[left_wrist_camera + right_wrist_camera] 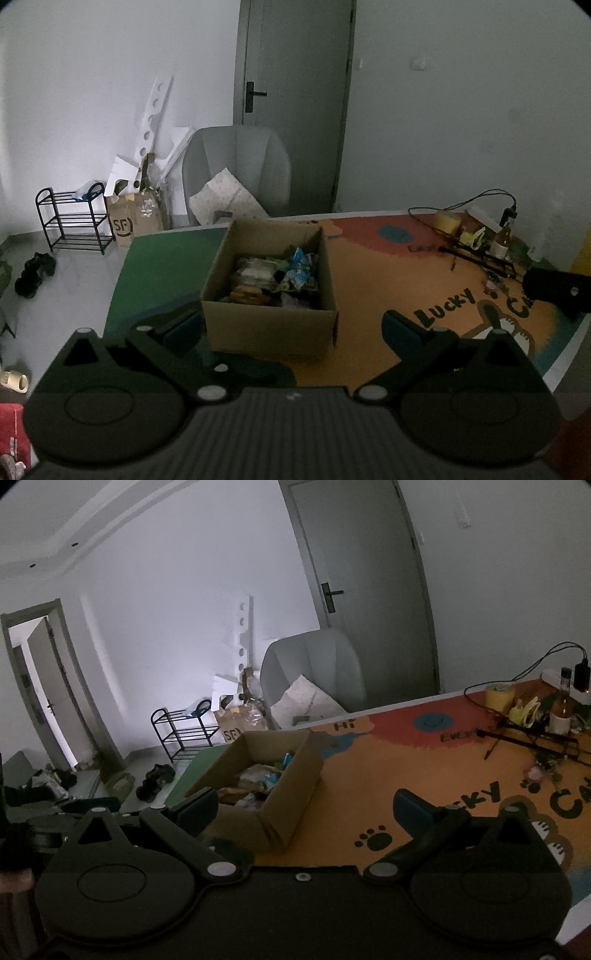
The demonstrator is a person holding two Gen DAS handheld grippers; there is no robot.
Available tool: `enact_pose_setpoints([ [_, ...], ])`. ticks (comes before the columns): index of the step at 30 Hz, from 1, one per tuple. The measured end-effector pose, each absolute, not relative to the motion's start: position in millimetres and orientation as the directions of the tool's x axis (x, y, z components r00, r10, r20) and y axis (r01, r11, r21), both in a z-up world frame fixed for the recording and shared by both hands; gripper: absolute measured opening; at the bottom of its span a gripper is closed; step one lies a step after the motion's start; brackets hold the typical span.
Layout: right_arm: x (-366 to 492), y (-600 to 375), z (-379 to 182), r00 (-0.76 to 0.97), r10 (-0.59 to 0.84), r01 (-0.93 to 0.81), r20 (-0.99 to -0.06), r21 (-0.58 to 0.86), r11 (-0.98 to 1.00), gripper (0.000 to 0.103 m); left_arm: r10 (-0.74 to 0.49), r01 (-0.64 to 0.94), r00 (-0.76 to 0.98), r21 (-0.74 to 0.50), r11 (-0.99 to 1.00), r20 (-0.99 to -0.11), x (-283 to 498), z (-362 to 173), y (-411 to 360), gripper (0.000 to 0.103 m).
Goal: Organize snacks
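An open cardboard box (271,321) stands on the table's colourful mat (373,280), filled with several snack packets (275,278), blue ones at the right. My left gripper (291,326) is open just in front of the box, its fingers spread about as wide as the box, holding nothing. In the right wrist view the same box (291,790) sits left of centre with the snacks (258,779) visible inside. My right gripper (304,806) is open and empty, near the box's front right corner. A dark part of the right gripper (557,290) shows at the right edge of the left view.
At the table's far right lie a tape roll (498,696), a small bottle (561,709), cables and a charger (580,674). Behind the table stand a grey chair (236,170), a black shoe rack (74,219), a cardboard carton (135,219) and a door (295,103).
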State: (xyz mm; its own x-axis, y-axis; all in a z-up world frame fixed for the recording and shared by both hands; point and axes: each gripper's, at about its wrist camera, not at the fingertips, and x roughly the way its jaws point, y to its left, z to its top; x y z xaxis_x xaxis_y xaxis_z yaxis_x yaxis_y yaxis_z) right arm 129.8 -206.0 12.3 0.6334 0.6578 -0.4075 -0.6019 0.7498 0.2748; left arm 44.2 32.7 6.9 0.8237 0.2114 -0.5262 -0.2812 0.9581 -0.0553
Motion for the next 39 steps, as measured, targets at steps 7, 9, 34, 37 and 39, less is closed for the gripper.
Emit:
enact_pose_setpoints([
  [7,119.6,-220.1,23.2,0.650,0.654,-0.603,-0.388,0.260,0.754,0.103,0.212,-0.272,0.839,-0.048,0.961,-0.502,24.8,17.2,30.2,0.103],
  [9,116.6,-223.8,25.7,0.654,0.655,-0.608,-0.378,0.252,0.753,0.103,0.212,-0.267,0.841,-0.040,0.963,-0.498,21.8,20.5,28.4,0.103],
  [34,109.7,-226.9,31.6,0.639,0.666,-0.636,-0.384,0.222,0.739,0.103,0.190,-0.241,0.847,-0.041,0.970,-0.496,14.2,25.4,27.0,0.103],
  [37,110.5,-229.0,31.7,0.640,0.666,-0.631,-0.383,0.233,0.740,0.103,0.189,-0.241,0.848,-0.043,0.970,-0.495,14.1,25.2,26.9,0.103],
  [39,110.7,-229.7,32.0,0.641,0.663,-0.628,-0.385,0.232,0.742,0.103,0.189,-0.242,0.848,-0.046,0.969,-0.495,14.1,25.9,27.8,0.103],
])
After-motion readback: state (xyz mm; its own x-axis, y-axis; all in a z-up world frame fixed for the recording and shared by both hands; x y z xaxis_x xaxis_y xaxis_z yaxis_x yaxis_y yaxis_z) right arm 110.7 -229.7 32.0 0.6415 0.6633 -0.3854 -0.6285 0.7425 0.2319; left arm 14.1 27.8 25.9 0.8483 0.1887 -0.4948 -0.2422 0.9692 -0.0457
